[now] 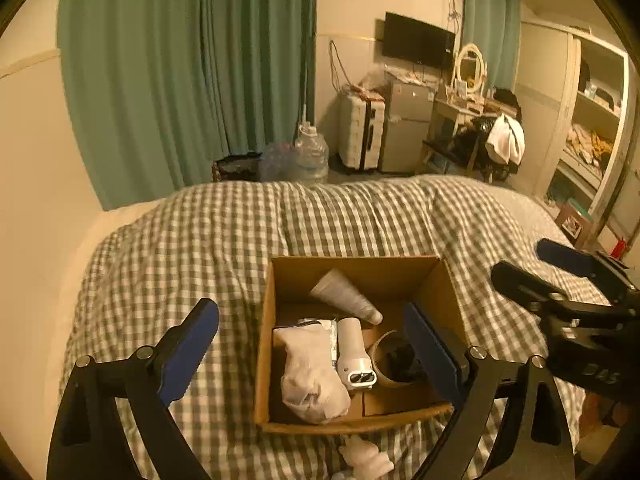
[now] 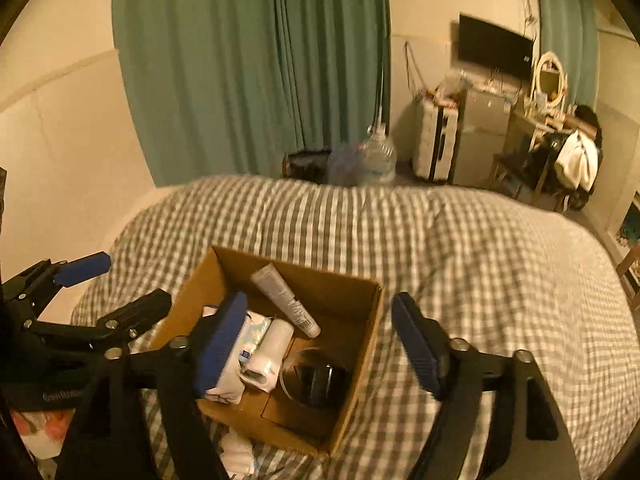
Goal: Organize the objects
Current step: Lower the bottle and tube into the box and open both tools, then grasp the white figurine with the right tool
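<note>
Apparently near the end of filling cardboard box (image 1: 276, 292) on checkered bed (image 1: 200, 240); left gripper (image 1: 312, 344) and right gripper (image 2: 320, 344) spread wide, empty; next, white toy (image 1: 366, 458) just before box, to pick.

A white soft toy (image 1: 366, 458) is cut off by the bottom edge.

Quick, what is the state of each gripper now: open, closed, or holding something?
Left gripper: open, holding nothing, above the cardboard box.
Right gripper: open, holding nothing.
</note>
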Available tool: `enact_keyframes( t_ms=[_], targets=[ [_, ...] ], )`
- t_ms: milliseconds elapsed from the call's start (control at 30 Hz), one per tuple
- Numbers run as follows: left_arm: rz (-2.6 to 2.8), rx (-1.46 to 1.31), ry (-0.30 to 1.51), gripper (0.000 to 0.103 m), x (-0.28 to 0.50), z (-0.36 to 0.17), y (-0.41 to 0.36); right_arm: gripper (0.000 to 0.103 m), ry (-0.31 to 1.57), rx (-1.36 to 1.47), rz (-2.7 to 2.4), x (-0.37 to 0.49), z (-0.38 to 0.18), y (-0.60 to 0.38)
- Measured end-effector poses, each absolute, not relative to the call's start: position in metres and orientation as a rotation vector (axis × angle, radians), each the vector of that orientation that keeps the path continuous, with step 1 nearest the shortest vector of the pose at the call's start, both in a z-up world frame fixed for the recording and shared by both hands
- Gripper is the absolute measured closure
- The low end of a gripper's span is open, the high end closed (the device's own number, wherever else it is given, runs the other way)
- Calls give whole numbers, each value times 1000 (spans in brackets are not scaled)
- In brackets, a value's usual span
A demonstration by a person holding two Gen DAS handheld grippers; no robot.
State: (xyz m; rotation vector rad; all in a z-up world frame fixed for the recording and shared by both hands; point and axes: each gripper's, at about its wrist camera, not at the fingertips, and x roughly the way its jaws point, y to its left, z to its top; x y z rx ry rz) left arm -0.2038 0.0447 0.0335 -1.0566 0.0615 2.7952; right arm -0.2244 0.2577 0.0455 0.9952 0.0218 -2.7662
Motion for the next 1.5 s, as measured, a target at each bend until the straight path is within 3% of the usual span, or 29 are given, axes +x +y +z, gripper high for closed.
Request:
enact_keyframes(
  t_ms=[133, 533, 900, 1100, 1300, 1367, 1433, 1500],
  targets=[
    [2808, -1027, 40, 3, -180, 53, 32, 16, 55, 916, -2802, -195, 78, 262],
    [2886, -1095, 58, 0, -122, 41, 5, 15, 119, 924, -2726, -130, 87, 246],
    [2952, -1265, 76, 0, -107, -53, -10, 16, 142, 1155, -2566, -122, -21, 212],
    [2978, -1307, 46, 0, -111, -75, -23, 16, 99, 1313, -2496, -141, -89, 199],
    [2963, -1374, -37, 0, -117, -91, -35, 22, 75, 1477, -2346, -163, -143, 182],
    [2947, -1403, -43, 0, -118, -97, -34, 28, 34, 1530, -2307, -170, -155, 182],
    [2935, -1426, -36, 0, -118, -102, -31, 45, 12, 1559, -2271, -173, -164, 181],
    [2931, -1439, -8, 0, -118, -105, -27, 46, -13, 1552, -2256, -172, -164, 183]
  ],
)
